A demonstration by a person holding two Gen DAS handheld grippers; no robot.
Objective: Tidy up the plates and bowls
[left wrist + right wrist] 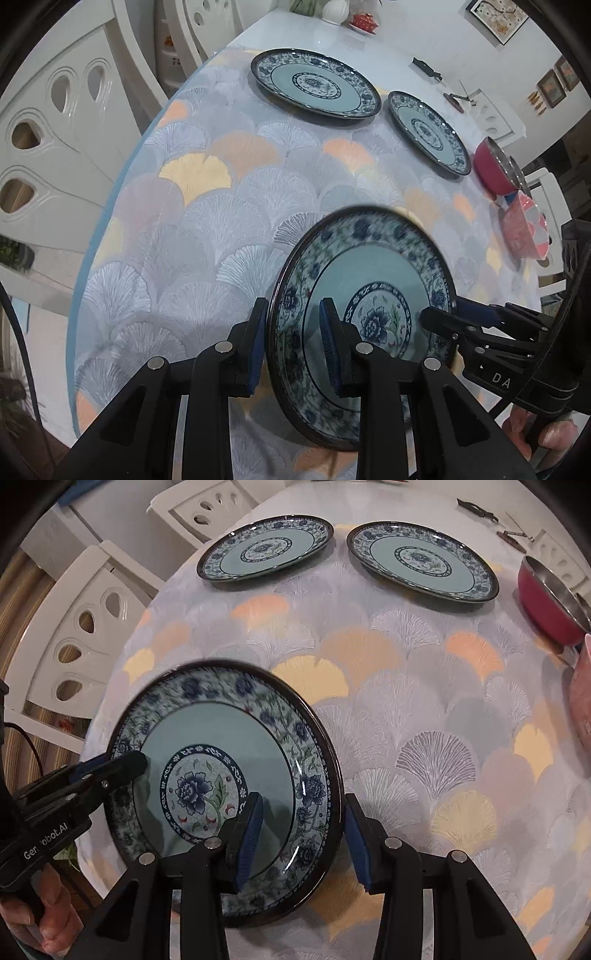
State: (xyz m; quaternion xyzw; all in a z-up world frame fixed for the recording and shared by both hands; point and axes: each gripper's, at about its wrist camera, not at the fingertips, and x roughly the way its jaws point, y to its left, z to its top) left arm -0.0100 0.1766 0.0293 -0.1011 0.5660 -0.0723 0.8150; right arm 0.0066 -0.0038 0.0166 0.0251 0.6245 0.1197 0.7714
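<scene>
A blue-and-white floral plate point(384, 280) is held tilted above the table; it also shows in the right wrist view point(221, 738). My left gripper point(295, 343) straddles its left rim, one finger on each face. My right gripper point(303, 834) straddles its right rim and shows in the left wrist view point(454, 317). A gap shows beside each rim, so the grip is uncertain. Two matching plates lie flat at the far side, one on the left point(314, 83) point(266, 546) and one on the right point(428, 131) point(421, 561).
A red bowl with a metal inside point(495, 170) point(550, 594) and a pink bowl point(524, 225) point(581, 698) sit at the right edge. White chairs point(85, 635) stand on the left. Small dark tools point(476, 507) lie at the far right. A fan-patterned cloth point(406, 701) covers the table.
</scene>
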